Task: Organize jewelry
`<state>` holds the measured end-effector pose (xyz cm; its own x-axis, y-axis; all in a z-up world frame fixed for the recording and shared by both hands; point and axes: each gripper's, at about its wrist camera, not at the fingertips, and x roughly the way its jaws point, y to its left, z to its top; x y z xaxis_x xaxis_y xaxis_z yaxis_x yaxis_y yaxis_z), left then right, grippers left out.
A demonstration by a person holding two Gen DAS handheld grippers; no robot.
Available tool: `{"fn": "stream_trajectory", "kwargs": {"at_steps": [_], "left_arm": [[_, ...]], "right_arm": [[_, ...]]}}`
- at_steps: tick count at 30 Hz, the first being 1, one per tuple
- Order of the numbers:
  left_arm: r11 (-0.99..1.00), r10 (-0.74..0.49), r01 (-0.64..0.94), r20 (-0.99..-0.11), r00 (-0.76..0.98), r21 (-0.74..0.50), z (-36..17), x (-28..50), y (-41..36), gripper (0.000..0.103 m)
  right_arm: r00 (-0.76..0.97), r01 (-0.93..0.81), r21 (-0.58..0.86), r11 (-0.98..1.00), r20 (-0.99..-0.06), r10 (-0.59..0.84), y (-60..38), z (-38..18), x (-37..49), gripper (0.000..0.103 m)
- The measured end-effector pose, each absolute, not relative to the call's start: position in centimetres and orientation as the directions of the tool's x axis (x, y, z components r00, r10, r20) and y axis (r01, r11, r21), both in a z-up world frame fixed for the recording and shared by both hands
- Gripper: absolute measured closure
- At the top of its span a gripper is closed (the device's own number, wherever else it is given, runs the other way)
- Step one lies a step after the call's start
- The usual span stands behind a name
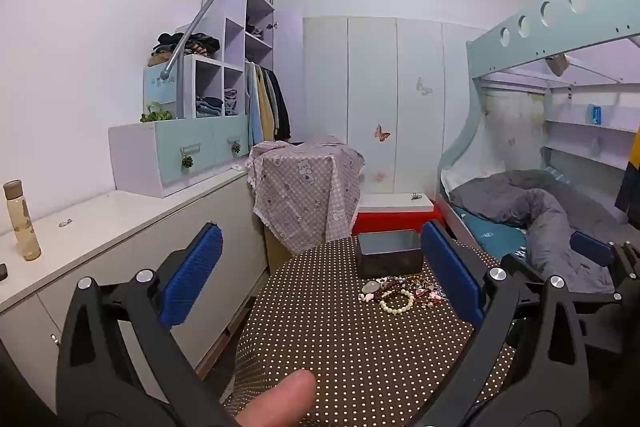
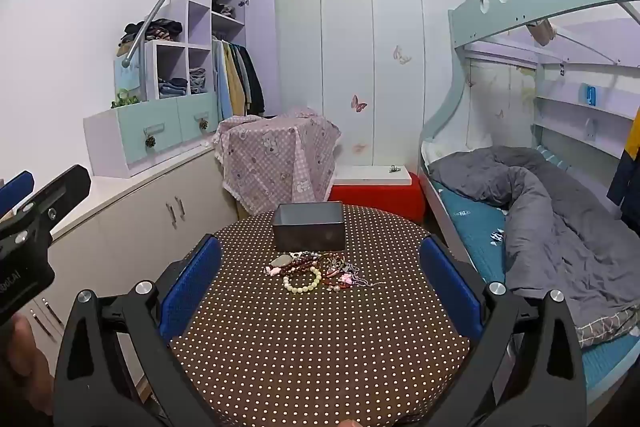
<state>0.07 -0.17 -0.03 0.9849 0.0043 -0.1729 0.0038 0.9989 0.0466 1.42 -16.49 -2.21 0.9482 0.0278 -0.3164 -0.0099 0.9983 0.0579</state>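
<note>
A pile of jewelry point(image 2: 320, 269) lies on the round brown polka-dot table point(image 2: 312, 347): a cream bead bracelet point(image 2: 303, 281), dark red bead strings, a grey stone pendant point(image 2: 282, 260) and pink pieces. A dark open metal box point(image 2: 309, 227) stands just behind the pile. My right gripper point(image 2: 320, 287) is open and empty, held above the near side of the table. My left gripper point(image 1: 320, 275) is open and empty, left of the pile point(image 1: 404, 291) and the box point(image 1: 390, 253). The right gripper shows at the right edge of the left wrist view point(image 1: 608, 259).
A white counter with cabinets point(image 1: 100, 223) runs along the left, with a bottle point(image 1: 22, 221) on it. A cloth-covered stand point(image 2: 276, 155) and a red-and-white box point(image 2: 376, 187) sit behind the table. A bunk bed with a grey duvet point(image 2: 552, 211) is on the right.
</note>
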Motion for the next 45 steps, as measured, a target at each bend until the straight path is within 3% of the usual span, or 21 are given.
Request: {"fn": "stream_trajectory", "kwargs": {"at_steps": [45], "left_arm": [[0.999,-0.033,0.031,-0.146,0.989,-0.016,-0.4,-0.4,0.7,0.006]], "right_arm": [[0.968,0.001,0.034,0.999,-0.252,0.007,-16.2,0.0,-0.1,0.007]]}}
